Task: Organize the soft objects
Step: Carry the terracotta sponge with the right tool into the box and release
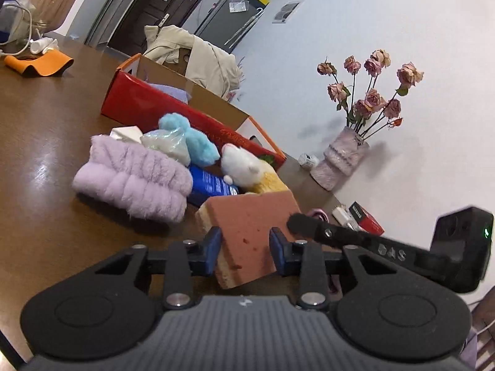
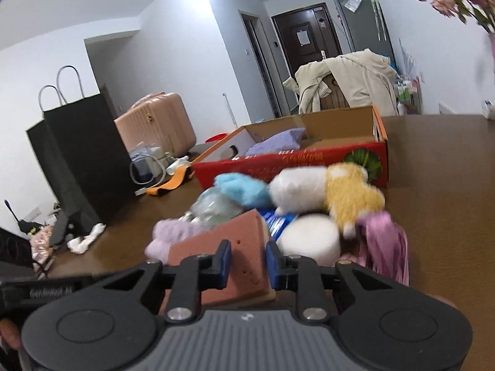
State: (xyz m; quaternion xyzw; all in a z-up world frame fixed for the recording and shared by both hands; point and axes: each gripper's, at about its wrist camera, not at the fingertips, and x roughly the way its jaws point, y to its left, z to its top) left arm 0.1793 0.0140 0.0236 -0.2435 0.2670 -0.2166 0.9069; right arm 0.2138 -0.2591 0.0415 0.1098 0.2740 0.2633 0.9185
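Between both grippers: pink-topped rectangular sponge block [image 1: 247, 228] | left gripper [image 1: 244, 252] and right gripper [image 2: 247, 264] fingers pinch it together | step: lifting sponge | next: carry toward 12 o'clock into red cardboard box [image 2: 309, 160].

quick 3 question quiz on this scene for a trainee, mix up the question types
1. True or false: both grippers have fingers on either side of the pink sponge.
2. What already lies in the red box? A) a purple cloth B) the blue plush C) the yellow plush
3. Fill in: the vase holds dried ____.

Key
1. True: the left gripper and right gripper both straddle it.
2. A, the purple cloth.
3. Roses.
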